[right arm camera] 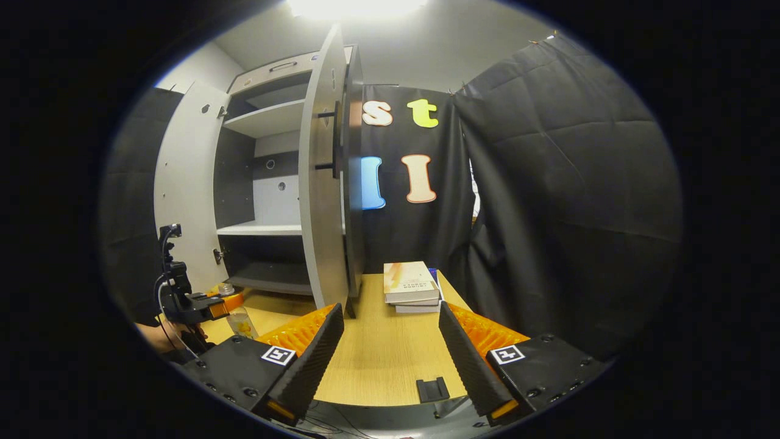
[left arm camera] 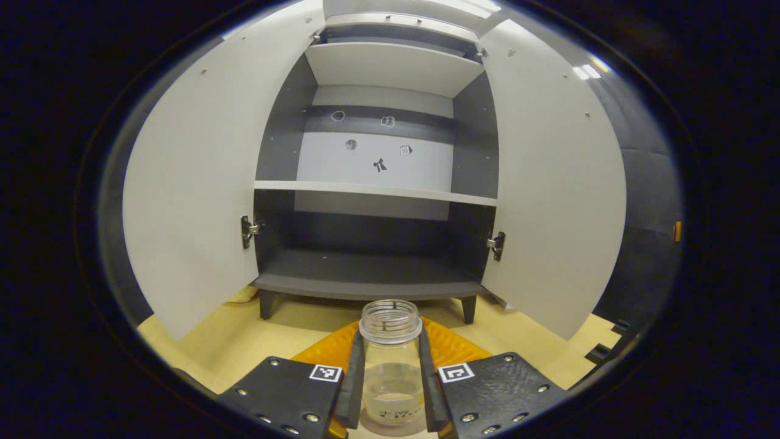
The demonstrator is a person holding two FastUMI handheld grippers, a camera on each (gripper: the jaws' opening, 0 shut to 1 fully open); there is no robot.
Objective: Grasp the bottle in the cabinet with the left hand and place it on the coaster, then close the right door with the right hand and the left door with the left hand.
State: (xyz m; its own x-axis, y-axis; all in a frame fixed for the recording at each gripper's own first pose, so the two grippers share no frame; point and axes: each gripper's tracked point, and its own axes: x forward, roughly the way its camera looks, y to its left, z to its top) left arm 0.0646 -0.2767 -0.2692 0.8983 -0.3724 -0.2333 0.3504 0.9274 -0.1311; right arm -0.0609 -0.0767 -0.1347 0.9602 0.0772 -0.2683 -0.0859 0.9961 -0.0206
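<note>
Bottom centre: left gripper point(left arm camera: 391, 381) fingers clamped on the bottle point(left arm camera: 392, 360), low over the orange coaster point(left arm camera: 454, 349), probably about to set it down. Right gripper point(right arm camera: 390, 350) fingers gape empty, waiting for the right door point(right arm camera: 321, 177).

No legible writing on the bottle point(left arm camera: 391, 366) or books point(right arm camera: 410, 285).

A staged recording booth is shown, not a lived-in home. Black cloth point(right arm camera: 567, 201) is hung as walls around a light wooden desk point(right arm camera: 390, 353), and a white ceiling with strip lights can be seen above. A grey-and-white cabinet point(left arm camera: 372, 189) with both doors swung open is set on the desk, its shelves bare. A small stack of books point(right arm camera: 411, 286) is laid beside it as a household prop.
</note>
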